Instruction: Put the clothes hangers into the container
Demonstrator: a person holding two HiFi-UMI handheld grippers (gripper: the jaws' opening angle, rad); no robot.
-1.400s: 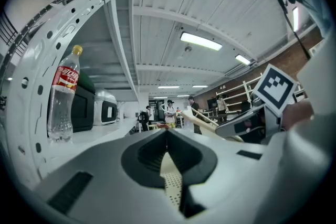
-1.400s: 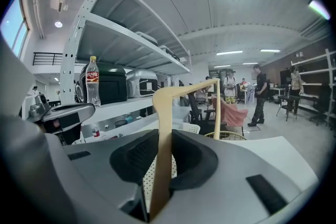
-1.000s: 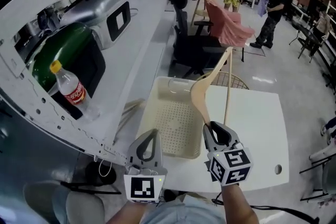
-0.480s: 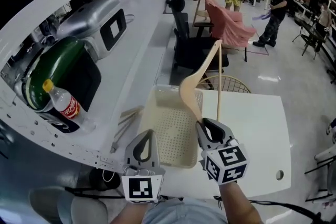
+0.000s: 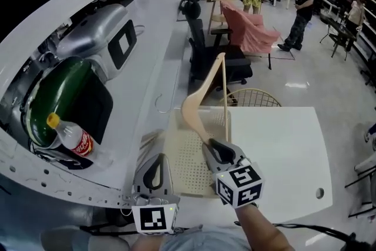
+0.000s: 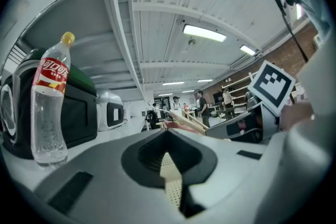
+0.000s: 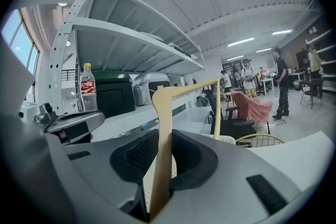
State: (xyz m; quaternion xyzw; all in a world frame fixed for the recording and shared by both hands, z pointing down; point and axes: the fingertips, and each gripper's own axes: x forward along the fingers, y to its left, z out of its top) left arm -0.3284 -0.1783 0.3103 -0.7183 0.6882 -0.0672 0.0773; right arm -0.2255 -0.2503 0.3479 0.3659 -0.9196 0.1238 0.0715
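A pale wooden clothes hanger stands tilted upward, its lower arm clamped in my right gripper, which is shut on it. In the right gripper view the hanger rises between the pads and its bar runs off to the right. The hanger hangs over the cream perforated container on the white table. My left gripper is at the container's near left corner, fingertips together and nothing held. In the left gripper view, the left gripper shows the container's mesh through the hollow between its fingers.
A cola bottle, a green-topped black appliance and a silver appliance stand on the long white counter at left. A black office chair and a wire chair stand beyond the table. Several people are at the back.
Both grippers have shifted left in the head view. The right one has carried the hanger from the container's right edge to over its middle. The grip on the hanger is unchanged.
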